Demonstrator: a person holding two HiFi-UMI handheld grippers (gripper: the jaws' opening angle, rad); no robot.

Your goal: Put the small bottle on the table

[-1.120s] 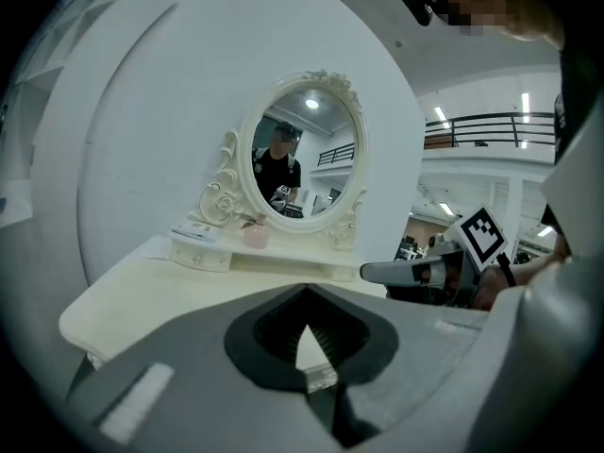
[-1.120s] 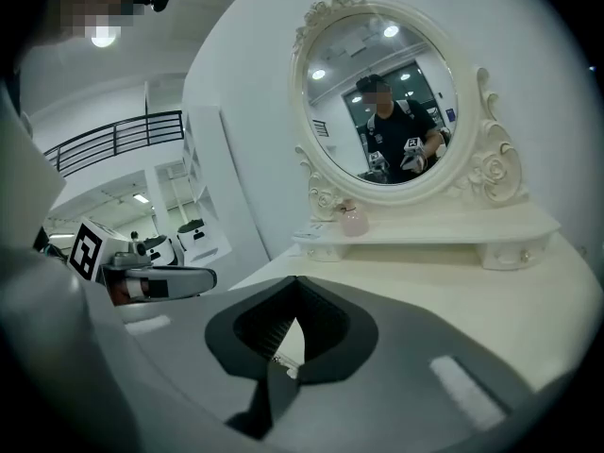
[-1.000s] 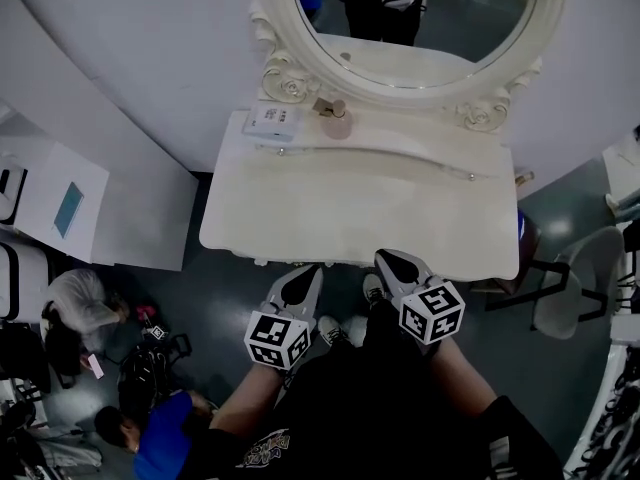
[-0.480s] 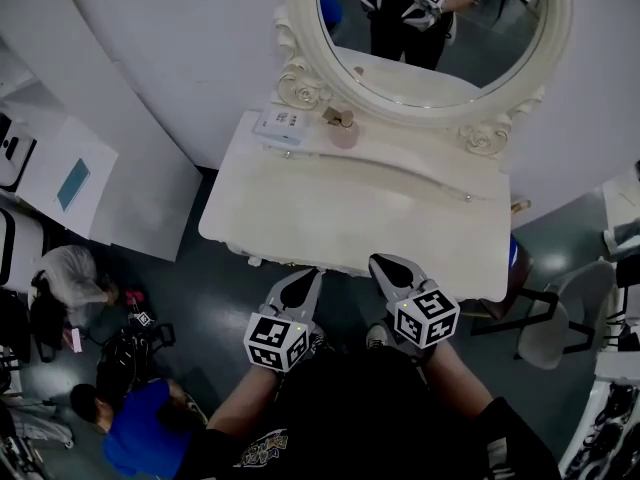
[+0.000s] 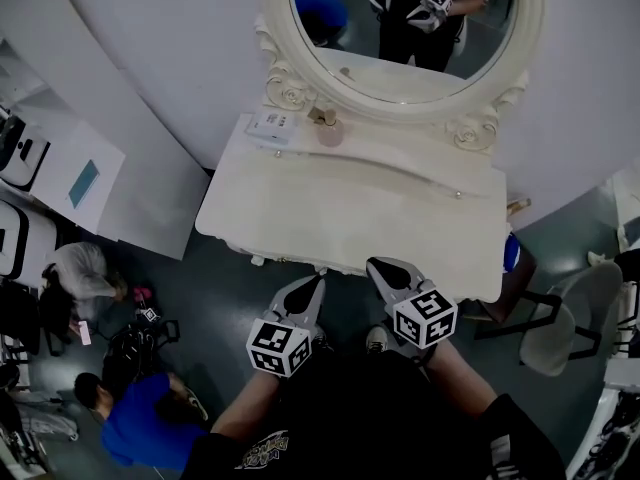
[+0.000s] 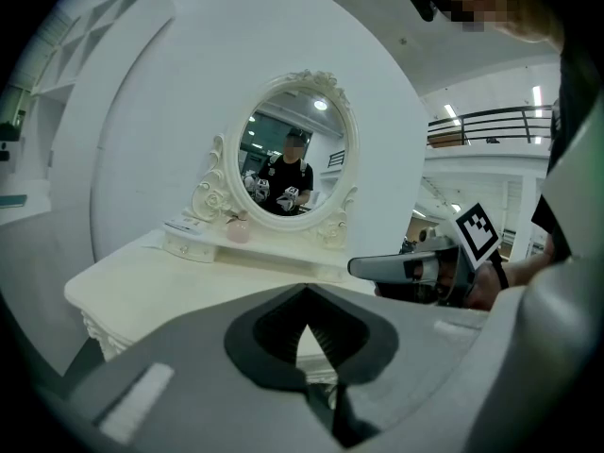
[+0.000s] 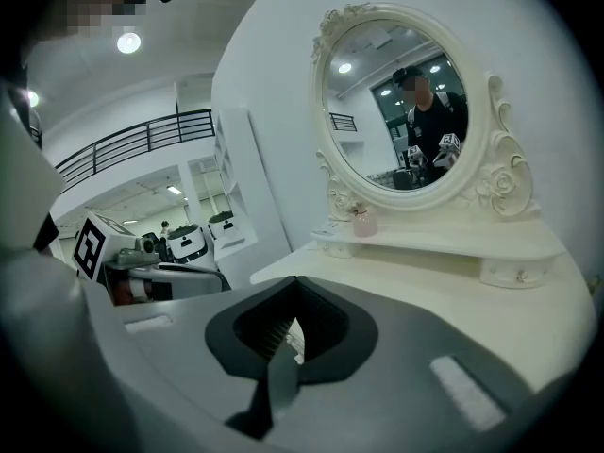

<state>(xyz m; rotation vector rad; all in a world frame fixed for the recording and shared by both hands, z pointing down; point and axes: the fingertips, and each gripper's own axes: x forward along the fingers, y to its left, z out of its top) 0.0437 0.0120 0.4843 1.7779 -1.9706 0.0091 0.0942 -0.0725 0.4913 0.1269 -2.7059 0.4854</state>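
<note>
A small pink bottle [image 5: 329,130] with a tan cap stands on the raised back shelf of the cream dressing table [image 5: 350,223], just under the oval mirror; it also shows as the bottle [image 6: 239,229] and the bottle [image 7: 365,222]. My left gripper [image 5: 315,283] and right gripper [image 5: 377,267] hang side by side just off the table's front edge, well short of the bottle. Both are shut with nothing between the jaws.
A white box [image 5: 270,124] lies on the shelf left of the bottle. The ornate mirror [image 5: 400,18] rises behind. A white cabinet [image 5: 90,178] stands to the left, chairs [image 5: 570,313] to the right, and people with bags [image 5: 120,408] sit on the floor at lower left.
The view has shifted slightly, and the table sits a little further left and lower in the picture. Both grippers stay shut near the front edge, almost where they were.
</note>
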